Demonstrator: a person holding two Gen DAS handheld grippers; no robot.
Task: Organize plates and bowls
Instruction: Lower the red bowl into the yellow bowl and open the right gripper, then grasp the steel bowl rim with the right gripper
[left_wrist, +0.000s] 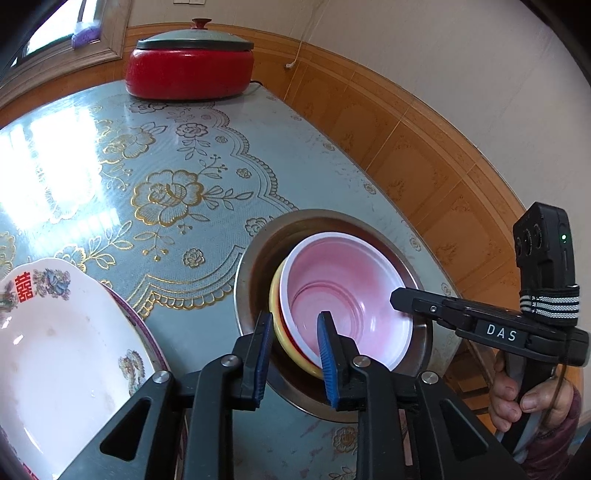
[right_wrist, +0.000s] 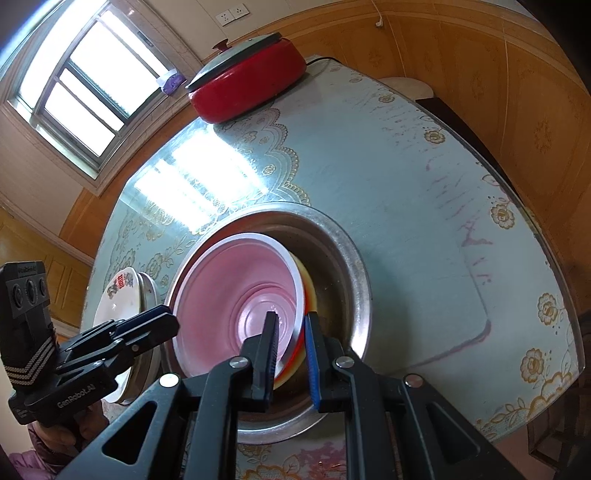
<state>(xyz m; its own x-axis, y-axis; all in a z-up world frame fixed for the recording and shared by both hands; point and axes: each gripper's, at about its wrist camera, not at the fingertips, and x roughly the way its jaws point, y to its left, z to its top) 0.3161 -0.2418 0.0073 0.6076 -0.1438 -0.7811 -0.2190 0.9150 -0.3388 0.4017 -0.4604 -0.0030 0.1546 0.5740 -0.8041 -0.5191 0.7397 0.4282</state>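
A pink-and-white plastic bowl (left_wrist: 343, 291) sits tilted in a yellow bowl (left_wrist: 280, 332), both inside a large steel basin (left_wrist: 255, 258) on the table. My left gripper (left_wrist: 293, 354) straddles the near rim of the stacked bowls, jaws a little apart. My right gripper (right_wrist: 291, 350) straddles the rim of the pink bowl (right_wrist: 236, 295) and the yellow bowl (right_wrist: 310, 291) from the other side, inside the basin (right_wrist: 354, 266). A white flowered plate (left_wrist: 55, 350) lies at the left, on another dish.
A red electric pot (left_wrist: 190, 62) with a grey lid stands at the table's far end. The table has a blue-grey flowered cloth (left_wrist: 177, 155) under glass. Wooden wall panels (left_wrist: 424, 140) run close along the right edge.
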